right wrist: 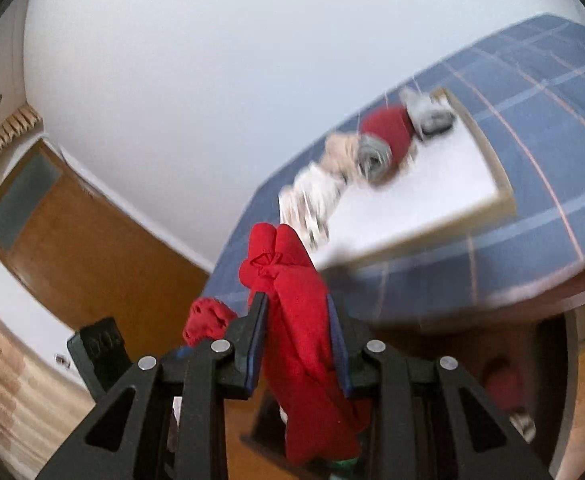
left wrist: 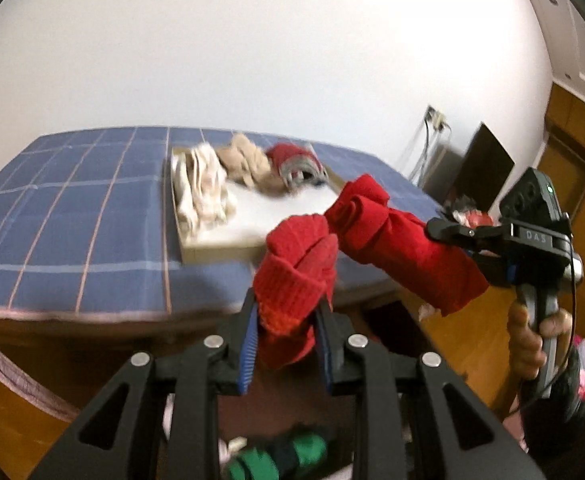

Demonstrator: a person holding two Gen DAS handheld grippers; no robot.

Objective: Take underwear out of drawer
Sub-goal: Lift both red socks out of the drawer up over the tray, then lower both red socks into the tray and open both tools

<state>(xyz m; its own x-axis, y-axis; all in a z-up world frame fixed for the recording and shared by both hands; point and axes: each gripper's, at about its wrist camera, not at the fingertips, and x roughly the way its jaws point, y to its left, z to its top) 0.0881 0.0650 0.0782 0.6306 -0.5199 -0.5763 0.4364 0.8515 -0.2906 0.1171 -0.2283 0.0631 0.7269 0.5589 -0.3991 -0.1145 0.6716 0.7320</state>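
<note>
Home bedroom: checked bed (left wrist: pixel 72 208), wooden door (right wrist: pixel 84 240).

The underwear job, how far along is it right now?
Done: several rolled pieces already lie on the white tray on the bed. In hand: the left tool is shut on a red knit roll, and the right tool on a red cloth roll, both up in the air short of the tray. Left: setting these two down; green rolls show below.
</note>
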